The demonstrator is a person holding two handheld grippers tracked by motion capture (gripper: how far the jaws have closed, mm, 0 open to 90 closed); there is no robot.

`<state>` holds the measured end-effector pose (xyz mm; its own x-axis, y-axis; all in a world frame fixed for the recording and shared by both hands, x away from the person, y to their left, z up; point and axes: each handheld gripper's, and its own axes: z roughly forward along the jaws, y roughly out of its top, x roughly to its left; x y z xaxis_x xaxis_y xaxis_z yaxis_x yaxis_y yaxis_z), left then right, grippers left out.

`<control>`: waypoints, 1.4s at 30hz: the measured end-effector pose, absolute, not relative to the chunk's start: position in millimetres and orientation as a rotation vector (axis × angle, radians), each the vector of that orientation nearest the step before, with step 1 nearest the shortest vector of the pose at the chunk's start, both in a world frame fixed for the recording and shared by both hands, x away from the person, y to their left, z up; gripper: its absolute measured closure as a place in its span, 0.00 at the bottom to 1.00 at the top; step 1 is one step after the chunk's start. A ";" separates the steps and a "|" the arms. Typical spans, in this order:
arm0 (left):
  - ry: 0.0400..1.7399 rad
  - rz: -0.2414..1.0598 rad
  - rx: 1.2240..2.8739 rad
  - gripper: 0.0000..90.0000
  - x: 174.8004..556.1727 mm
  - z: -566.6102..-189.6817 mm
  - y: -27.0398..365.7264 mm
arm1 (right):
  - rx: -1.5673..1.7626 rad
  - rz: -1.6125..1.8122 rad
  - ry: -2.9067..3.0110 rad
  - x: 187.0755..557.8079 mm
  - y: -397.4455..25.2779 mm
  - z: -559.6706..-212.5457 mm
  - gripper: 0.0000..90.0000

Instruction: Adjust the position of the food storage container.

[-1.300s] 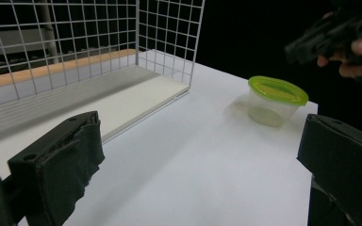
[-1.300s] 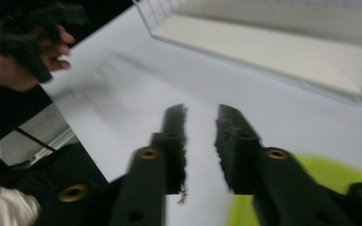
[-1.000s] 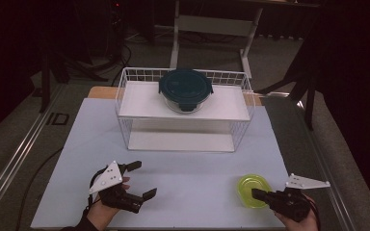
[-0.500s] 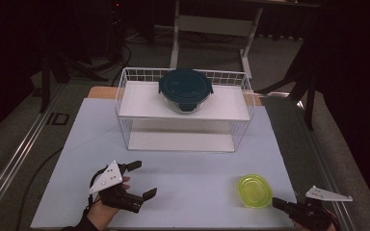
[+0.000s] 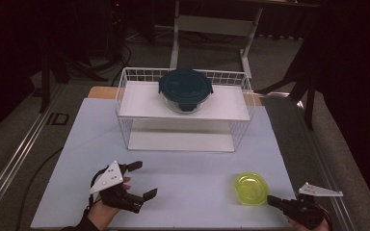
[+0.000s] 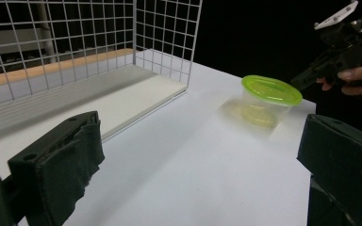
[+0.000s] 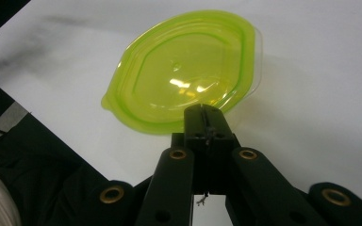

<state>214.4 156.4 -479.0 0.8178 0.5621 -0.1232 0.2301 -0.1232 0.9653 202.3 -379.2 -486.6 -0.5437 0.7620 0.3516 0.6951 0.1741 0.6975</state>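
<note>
Resting near the table's front edge, the right gripper (image 5: 271, 198) has its jaws pressed together just beside the small clear tub with the lime-green lid (image 5: 251, 187), gripping nothing. The left gripper (image 5: 143, 180) waits with jaws apart. Beyond, the white wire shelf rack (image 5: 125, 108) carries a dark-lidded round glass container (image 5: 185, 89); the tub probably still must be grasped and moved.

Right gripper pulled back from the container

The right gripper (image 5: 271, 199) drew away from the green-lidded container (image 5: 251, 187) toward the table's near right corner, jaws apparently closed together, tips just beside it.
</note>
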 end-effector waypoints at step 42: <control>0.623 0.316 1.703 0.00 214.3 -479.6 156.8 | 1.484 1.247 2.491 257.4 -336.0 -518.6 1.00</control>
